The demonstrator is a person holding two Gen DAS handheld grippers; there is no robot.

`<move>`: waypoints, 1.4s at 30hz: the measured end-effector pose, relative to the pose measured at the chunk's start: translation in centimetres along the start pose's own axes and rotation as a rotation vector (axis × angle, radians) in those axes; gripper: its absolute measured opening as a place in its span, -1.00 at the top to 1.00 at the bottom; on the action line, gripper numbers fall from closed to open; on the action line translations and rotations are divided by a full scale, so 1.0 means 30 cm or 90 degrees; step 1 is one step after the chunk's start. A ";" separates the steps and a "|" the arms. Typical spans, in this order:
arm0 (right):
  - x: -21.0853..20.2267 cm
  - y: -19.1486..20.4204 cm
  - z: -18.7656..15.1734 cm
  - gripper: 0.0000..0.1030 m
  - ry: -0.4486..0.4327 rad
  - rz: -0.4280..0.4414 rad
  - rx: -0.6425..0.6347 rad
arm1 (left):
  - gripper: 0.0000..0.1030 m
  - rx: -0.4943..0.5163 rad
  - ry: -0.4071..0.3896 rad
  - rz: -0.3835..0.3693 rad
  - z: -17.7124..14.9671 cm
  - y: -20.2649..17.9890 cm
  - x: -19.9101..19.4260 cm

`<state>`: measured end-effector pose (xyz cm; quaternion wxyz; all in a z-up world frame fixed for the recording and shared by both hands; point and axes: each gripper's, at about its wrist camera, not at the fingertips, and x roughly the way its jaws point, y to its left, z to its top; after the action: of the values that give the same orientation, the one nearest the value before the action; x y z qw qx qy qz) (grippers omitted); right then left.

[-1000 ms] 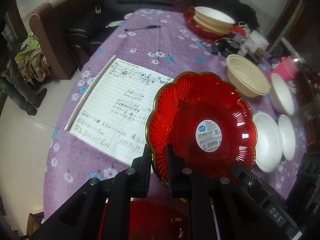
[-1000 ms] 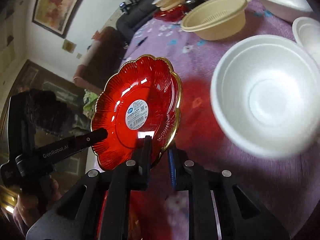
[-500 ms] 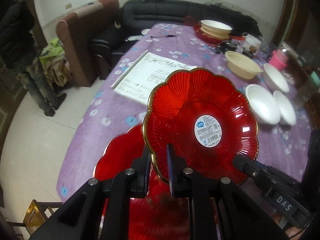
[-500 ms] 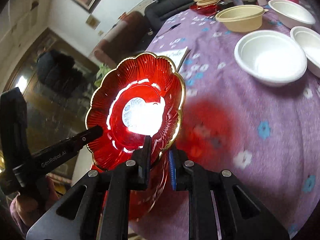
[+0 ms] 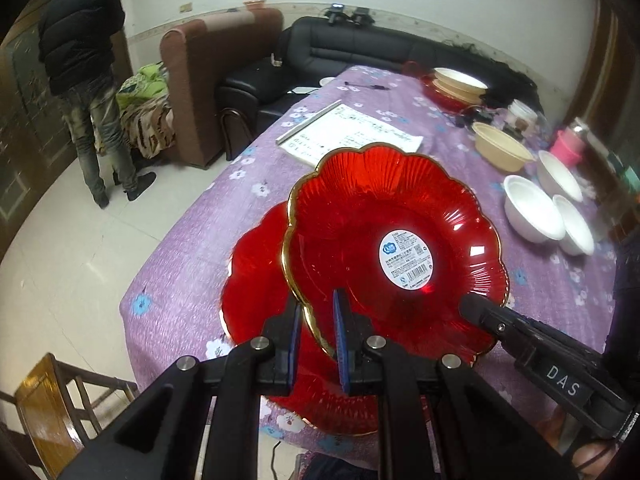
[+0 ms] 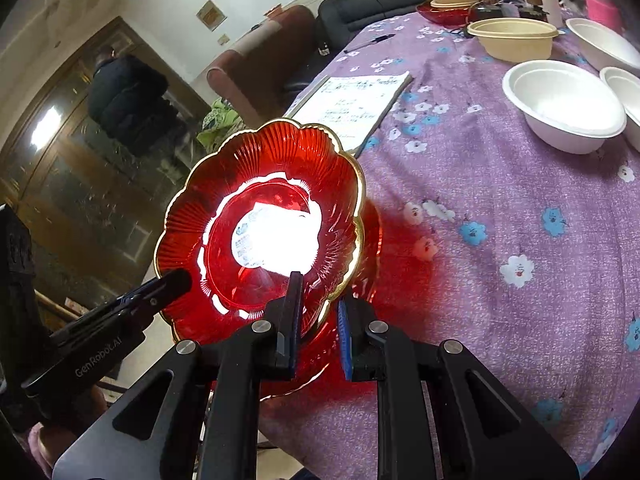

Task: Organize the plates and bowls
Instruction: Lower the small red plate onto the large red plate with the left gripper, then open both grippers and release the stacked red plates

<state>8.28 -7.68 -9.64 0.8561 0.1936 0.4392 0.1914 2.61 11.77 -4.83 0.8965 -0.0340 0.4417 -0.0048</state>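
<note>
A red flower-shaped plate [image 5: 360, 220] with a gold rim and a white label hangs tilted over the near end of the purple table [image 5: 208, 248]. My left gripper [image 5: 317, 304] is shut on its near rim. My right gripper [image 5: 474, 310] grips the rim on the other side. In the right wrist view the same red plate [image 6: 240, 184] glares in the light, with my right gripper [image 6: 319, 290] shut on its edge and my left gripper [image 6: 178, 280] clamped at the lower left. A second red plate [image 5: 252, 280] lies on the cloth directly beneath.
Three white bowls [image 5: 528, 208] and a cream bowl [image 5: 502, 148] sit to the right. An open notebook [image 5: 352, 132] lies mid-table, with a stack of dishes [image 5: 456, 84] at the far end. A person [image 5: 84, 60] stands by the left wall. A wooden chair [image 5: 44, 400] is at the table's near corner.
Both grippers have carried the red plate back from over the notebook to the near end of the table, above the second red plate. The bowls now lie farther away.
</note>
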 end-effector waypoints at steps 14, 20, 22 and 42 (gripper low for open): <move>0.093 0.045 -0.016 0.71 0.030 -0.035 -0.048 | 0.67 -0.023 0.037 0.014 -0.037 0.058 0.078; 0.095 0.074 -0.026 0.70 0.010 -0.075 -0.098 | 0.63 -0.018 0.043 0.020 -0.045 0.059 0.091; 0.094 0.082 -0.029 0.70 0.000 -0.088 -0.116 | 0.61 -0.015 0.045 0.018 -0.050 0.061 0.092; 0.010 0.089 -0.054 0.37 -0.121 -0.128 -0.199 | -0.16 0.025 -0.067 0.188 -0.057 0.062 -0.026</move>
<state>6.69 -4.99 -9.39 0.9280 0.0307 0.3386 0.1520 0.76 13.56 -5.37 0.9098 0.0483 0.3942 0.1203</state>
